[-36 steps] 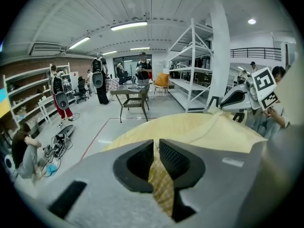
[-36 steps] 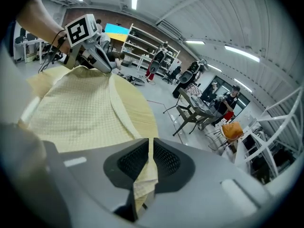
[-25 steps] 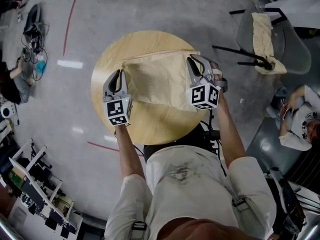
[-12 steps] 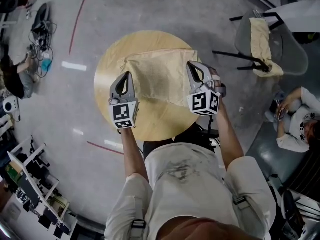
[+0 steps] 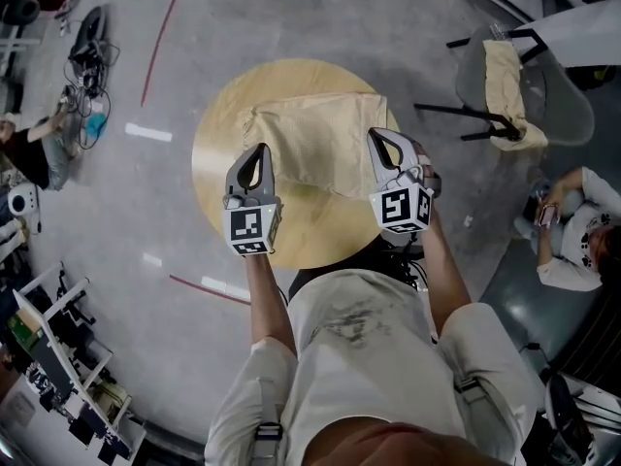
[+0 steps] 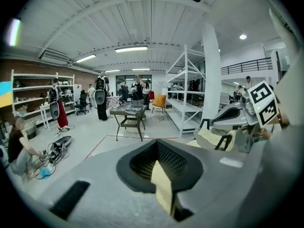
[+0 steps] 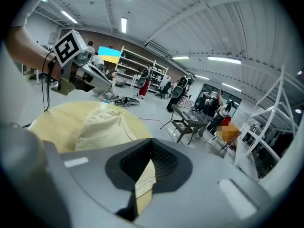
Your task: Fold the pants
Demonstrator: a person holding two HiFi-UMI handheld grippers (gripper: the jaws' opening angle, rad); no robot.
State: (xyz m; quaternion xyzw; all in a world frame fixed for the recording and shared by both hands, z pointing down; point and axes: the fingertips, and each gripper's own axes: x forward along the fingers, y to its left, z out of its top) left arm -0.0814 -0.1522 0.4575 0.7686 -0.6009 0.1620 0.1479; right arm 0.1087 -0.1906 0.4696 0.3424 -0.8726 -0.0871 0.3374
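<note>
— What's around the table (image 5: pixel 215 168)?
— A chair (image 5: pixel 568 110) draped with tan cloth (image 5: pixel 508 76) stands well apart on the right.
— And the pants (image 5: pixel 315 139)?
— They are spread on the table. The left gripper (image 5: pixel 257 150) and the right gripper (image 5: pixel 376 135) are each clamped tight on a near corner of the fabric.

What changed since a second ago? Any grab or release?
The left gripper and right gripper closed on the near corners of the beige pants and raised them off the round table, the left one shifting inward. The far part of the pants stayed lying on the table.
</note>
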